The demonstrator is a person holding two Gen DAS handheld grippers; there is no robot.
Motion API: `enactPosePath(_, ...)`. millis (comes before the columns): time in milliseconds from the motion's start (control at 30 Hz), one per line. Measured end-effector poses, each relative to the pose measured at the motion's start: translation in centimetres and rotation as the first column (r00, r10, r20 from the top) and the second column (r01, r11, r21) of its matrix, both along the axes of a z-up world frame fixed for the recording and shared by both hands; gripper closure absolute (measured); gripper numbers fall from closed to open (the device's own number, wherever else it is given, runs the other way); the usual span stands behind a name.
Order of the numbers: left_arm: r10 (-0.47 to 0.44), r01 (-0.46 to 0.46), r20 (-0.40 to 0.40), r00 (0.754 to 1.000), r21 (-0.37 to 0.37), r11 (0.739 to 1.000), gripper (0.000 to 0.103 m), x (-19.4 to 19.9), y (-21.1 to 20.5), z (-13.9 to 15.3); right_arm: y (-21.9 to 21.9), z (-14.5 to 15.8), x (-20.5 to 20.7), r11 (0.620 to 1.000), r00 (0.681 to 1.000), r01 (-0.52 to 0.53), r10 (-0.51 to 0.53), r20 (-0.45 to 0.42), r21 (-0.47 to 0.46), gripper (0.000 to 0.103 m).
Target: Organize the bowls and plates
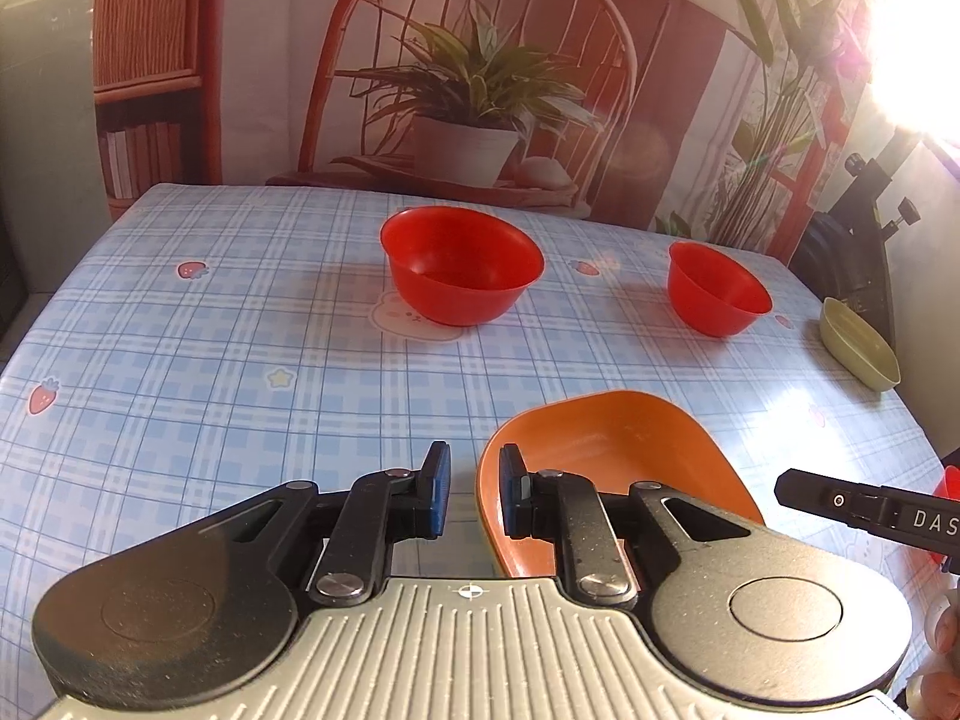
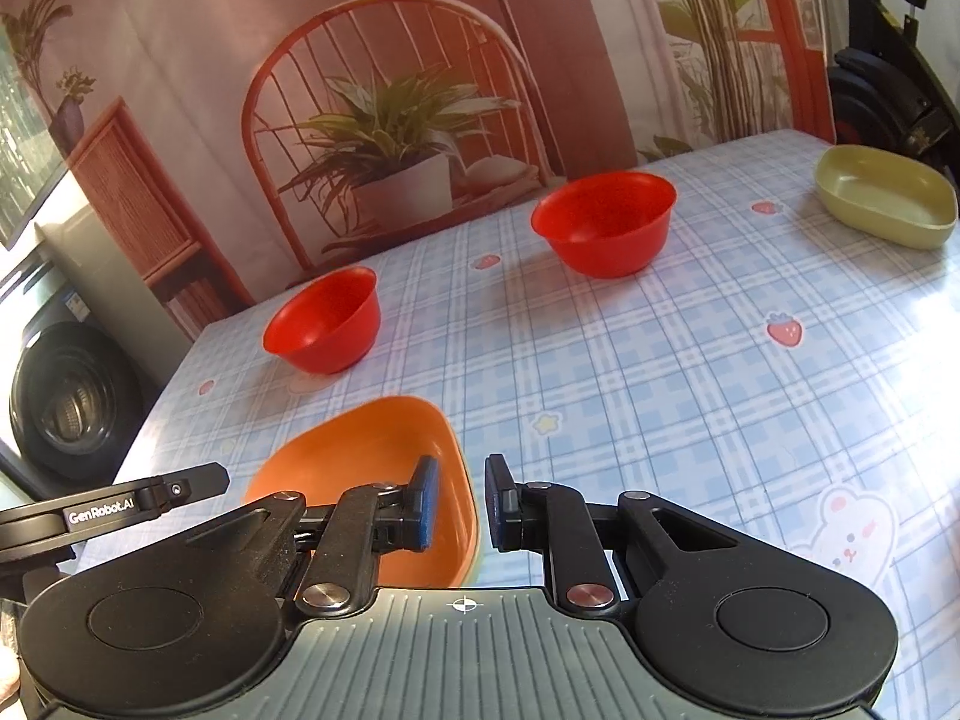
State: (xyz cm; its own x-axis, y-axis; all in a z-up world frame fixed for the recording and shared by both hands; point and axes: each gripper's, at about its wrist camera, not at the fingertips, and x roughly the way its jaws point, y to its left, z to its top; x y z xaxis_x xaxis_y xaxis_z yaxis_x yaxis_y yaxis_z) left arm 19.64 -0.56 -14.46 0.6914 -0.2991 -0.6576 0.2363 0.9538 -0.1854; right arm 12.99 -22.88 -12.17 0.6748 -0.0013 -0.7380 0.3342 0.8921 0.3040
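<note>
Table with blue plaid cloth (image 1: 180,360) carrying strawberry and bunny prints, four dishes on it. Orange dish (image 1: 606,456) is nearest, rounded-square and shallow, resting on the cloth right at both tools.

Left gripper (image 1: 474,489) has its jaws parted with a clear gap, holding nothing. Its right-side finger (image 1: 513,489) sits over the orange dish's near-left rim, inside the dish outline; the other finger is outside over bare cloth, so the rim falls roughly between the two pads. Can't tell if a pad touches the rim.

Right gripper (image 2: 461,501) is also spread apart and empty. Its left-side finger (image 2: 425,501) hangs over the orange dish (image 2: 366,462) interior near the right rim; the other finger is off the dish over the cloth. The rim edge lines up with the gap, contact unclear.

So the orange dish lies between the two tools, left gripper at its left edge, right gripper at its right edge. Each tool's body shows at the border of the other's view.

Larger red bowl (image 1: 462,264) stands upright further back, mid table. Smaller red bowl (image 1: 717,288) stands to its right in the left wrist view, well apart from it. Green dish (image 2: 885,195), an oval shallow tub, sits at the far right edge of the table, apart from both bowls.

Printed backdrop (image 2: 390,120) with chair and potted plant hangs behind the table
</note>
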Motion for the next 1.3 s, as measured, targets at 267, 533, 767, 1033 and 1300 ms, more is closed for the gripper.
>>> enactPosePath(267,0.004,-0.001,0.039,0.999,-0.083,0.997,0.085,-0.6,-2.5,4.1,-4.2,4.5,-0.6,0.991,0.993,0.067,-0.054,0.106,-0.117,0.086)
enactPosePath(533,-0.102,0.11,0.07,0.992,-0.126,0.986,0.068,-1.2,-9.3,5.3,-10.9,7.0,-4.2,0.961,0.979,0.174,-0.144,0.144,-0.217,0.086)
enactPosePath(767,-0.234,0.24,0.059,0.97,-0.107,0.965,0.068,-0.5,-16.9,4.7,-18.4,7.2,-6.3,0.928,0.963,0.265,-0.241,0.121,-0.26,0.082)
enactPosePath(1033,-0.288,0.292,0.059,0.956,-0.08,0.953,0.067,2.4,-24.1,3.8,-28.3,2.9,-3.7,0.898,0.911,0.404,-0.412,-0.013,-0.174,0.077)
enactPosePath(1300,-0.306,0.308,0.044,0.951,-0.058,0.95,0.062,7.4,-29.3,3.1,-33.6,-1.0,-1.3,0.858,0.857,0.497,-0.509,-0.081,-0.129,0.077)
